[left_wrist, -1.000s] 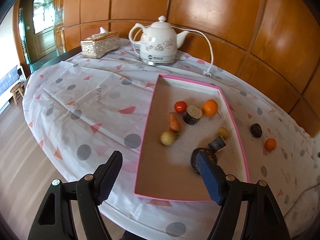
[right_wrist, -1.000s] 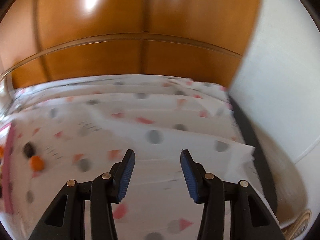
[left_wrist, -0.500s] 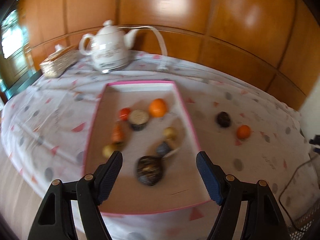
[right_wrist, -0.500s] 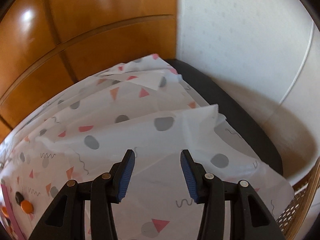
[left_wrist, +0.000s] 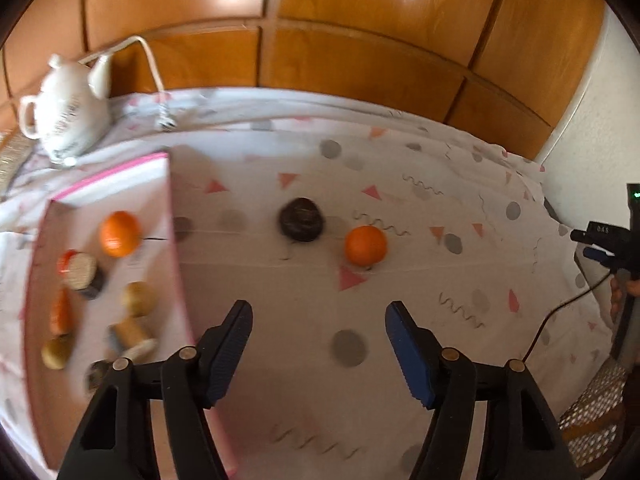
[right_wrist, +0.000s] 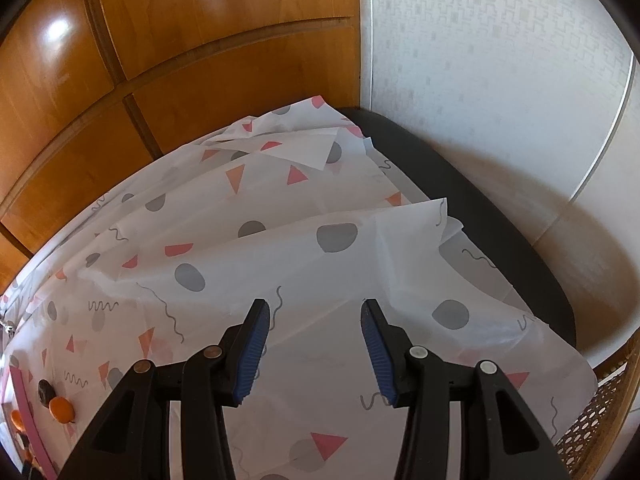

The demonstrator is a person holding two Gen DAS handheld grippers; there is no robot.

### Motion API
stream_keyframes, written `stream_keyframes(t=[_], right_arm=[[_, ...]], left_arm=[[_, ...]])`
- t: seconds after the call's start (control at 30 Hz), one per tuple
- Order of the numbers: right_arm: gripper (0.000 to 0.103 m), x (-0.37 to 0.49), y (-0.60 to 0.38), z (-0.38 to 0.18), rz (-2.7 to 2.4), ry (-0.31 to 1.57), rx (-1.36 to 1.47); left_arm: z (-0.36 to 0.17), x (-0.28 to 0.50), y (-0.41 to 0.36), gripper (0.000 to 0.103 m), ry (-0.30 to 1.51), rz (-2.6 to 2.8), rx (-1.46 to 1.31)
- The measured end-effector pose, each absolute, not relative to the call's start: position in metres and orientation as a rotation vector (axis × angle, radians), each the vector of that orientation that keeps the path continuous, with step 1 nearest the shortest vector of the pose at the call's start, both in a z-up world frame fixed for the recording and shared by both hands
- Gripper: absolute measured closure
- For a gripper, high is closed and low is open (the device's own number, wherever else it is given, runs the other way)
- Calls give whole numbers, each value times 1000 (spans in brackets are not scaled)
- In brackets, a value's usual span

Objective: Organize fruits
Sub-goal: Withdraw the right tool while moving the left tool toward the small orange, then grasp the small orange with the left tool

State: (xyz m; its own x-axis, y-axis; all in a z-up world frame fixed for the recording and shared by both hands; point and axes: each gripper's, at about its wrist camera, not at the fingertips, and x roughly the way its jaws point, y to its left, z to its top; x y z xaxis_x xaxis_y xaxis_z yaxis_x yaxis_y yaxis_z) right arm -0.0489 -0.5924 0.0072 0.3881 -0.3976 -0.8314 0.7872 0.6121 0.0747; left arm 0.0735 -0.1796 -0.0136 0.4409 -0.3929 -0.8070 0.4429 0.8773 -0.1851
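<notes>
In the left wrist view an orange and a dark round fruit lie on the patterned tablecloth, right of a pink-rimmed tray. The tray holds another orange, a carrot-like piece and several other fruits. My left gripper is open and empty, hovering short of the two loose fruits. My right gripper is open and empty over the table's right end; the loose orange and dark fruit show far to its lower left. The right gripper also shows at the right edge of the left wrist view.
A white kettle with its cord stands at the back left, against wood panelling. The cloth is folded and wrinkled at the table's right end, beside a dark table edge and a white wall. A wicker chair is at lower right.
My left gripper has swung right, from over the tray to over the cloth facing the loose orange and dark fruit. My right gripper's view has shifted slightly; both grippers stay open.
</notes>
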Motion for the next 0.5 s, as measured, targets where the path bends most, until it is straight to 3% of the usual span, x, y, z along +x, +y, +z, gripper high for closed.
stream_keyframes(t=[0.5], right_arm=[[55, -46, -595, 4, -759, 896, 539]], left_arm=[[-51, 129, -253, 43, 1089, -532, 62]])
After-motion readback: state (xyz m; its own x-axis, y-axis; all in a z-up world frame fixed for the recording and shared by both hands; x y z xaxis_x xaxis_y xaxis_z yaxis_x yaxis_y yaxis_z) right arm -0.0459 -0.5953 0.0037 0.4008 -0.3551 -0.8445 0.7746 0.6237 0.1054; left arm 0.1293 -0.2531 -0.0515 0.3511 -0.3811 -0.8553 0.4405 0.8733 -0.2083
